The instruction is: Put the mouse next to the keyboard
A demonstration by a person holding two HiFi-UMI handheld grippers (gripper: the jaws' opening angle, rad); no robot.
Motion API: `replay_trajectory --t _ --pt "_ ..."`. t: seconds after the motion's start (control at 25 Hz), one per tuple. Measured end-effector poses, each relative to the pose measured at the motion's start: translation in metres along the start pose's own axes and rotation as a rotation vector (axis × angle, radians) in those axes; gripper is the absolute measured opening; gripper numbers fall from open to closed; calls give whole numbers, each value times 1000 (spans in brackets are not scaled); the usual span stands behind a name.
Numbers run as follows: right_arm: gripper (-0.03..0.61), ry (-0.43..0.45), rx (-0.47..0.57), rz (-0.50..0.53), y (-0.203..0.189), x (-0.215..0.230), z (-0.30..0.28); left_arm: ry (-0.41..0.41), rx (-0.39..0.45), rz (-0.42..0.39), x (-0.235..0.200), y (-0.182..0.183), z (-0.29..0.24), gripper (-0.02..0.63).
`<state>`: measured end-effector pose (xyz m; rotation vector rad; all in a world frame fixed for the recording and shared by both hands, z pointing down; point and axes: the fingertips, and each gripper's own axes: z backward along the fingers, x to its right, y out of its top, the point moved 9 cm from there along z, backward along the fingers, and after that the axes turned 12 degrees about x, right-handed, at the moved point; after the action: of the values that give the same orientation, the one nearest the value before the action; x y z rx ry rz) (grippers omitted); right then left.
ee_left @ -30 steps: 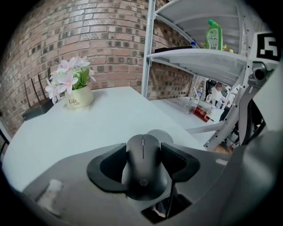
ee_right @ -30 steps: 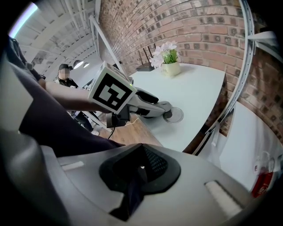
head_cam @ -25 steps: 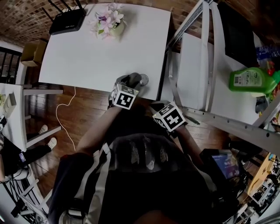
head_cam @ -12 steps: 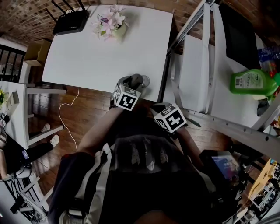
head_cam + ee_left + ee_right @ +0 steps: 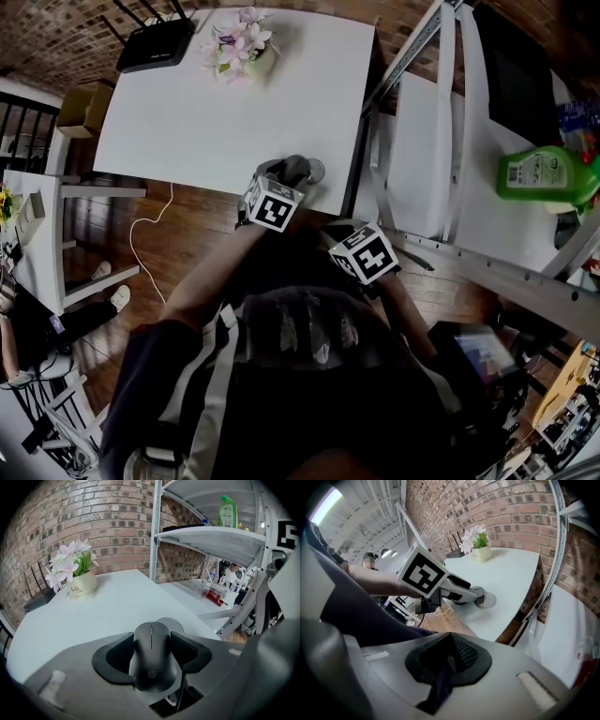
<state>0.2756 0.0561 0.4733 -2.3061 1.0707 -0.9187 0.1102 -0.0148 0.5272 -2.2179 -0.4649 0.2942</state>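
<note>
A black mouse (image 5: 152,656) sits between the pads of my left gripper (image 5: 153,641), which is shut on it. In the head view this gripper (image 5: 291,173) reaches over the near edge of the white table (image 5: 206,103), just above a small round disc (image 5: 315,172) that lies on the table. My right gripper (image 5: 342,230) hangs lower, off the table's near right corner. Its jaws (image 5: 450,660) are together with nothing in them. The right gripper view shows the left gripper (image 5: 466,593) from the side, over the disc (image 5: 486,600). No keyboard shows in any view.
A pot of pink flowers (image 5: 239,47) and a black router (image 5: 155,45) stand at the table's far edge. A metal shelf rack (image 5: 441,141) with a green bottle (image 5: 548,173) rises right of the table. A white cable (image 5: 141,244) trails on the wooden floor.
The head view has drifted a little. Both grippers and the mouse keep their places.
</note>
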Motion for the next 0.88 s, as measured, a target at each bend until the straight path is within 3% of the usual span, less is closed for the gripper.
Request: replay_trajectory --t 0.44,0.88 --pt "6 -12 21 -27 -6 -5 9 -11 -40 -27 -6 -4 -7 253" --pt "6 11 -59 -65 -17 -23 7 -32 -43 -67 -15 -4 -5 255"
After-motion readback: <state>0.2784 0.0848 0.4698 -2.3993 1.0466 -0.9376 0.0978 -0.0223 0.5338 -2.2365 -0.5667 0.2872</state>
